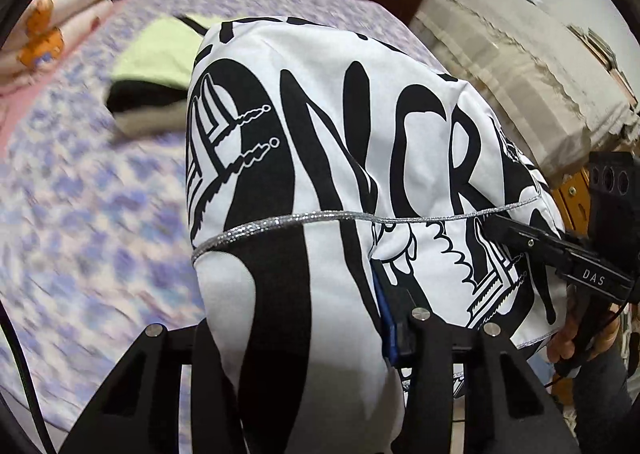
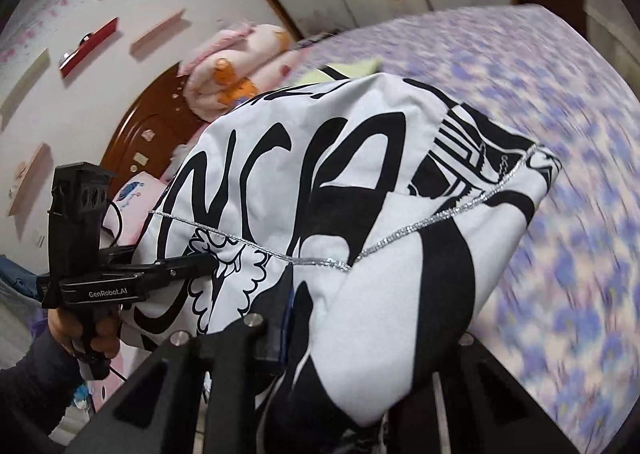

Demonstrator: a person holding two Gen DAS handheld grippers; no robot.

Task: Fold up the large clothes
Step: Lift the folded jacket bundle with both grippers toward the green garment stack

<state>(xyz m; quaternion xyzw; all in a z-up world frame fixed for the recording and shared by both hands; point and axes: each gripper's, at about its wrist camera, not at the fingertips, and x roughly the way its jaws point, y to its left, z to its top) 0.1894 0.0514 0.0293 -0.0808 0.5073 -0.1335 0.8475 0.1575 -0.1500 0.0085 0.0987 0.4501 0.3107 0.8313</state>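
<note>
A large white garment (image 1: 340, 125) with bold black lettering and a silver-trimmed hem hangs lifted above the bed, bunched between both grippers. In the right wrist view my left gripper (image 2: 206, 260) is shut on the garment's (image 2: 360, 141) left edge, just below the silver trim. The left wrist view shows my right gripper (image 1: 490, 222) shut on the cloth at the trim on the right. In each gripper's own view the cloth drapes over its fingers and hides the tips. A hand (image 2: 100, 330) holds the left gripper's handle.
The bed's purple floral sheet (image 1: 80, 213) lies below. A pale green and black folded pile (image 1: 152, 73) sits behind the garment. Pink and orange bedding (image 1: 48, 25) lies at the wooden headboard (image 2: 148, 125). Beige covered furniture (image 1: 520, 65) stands beside the bed.
</note>
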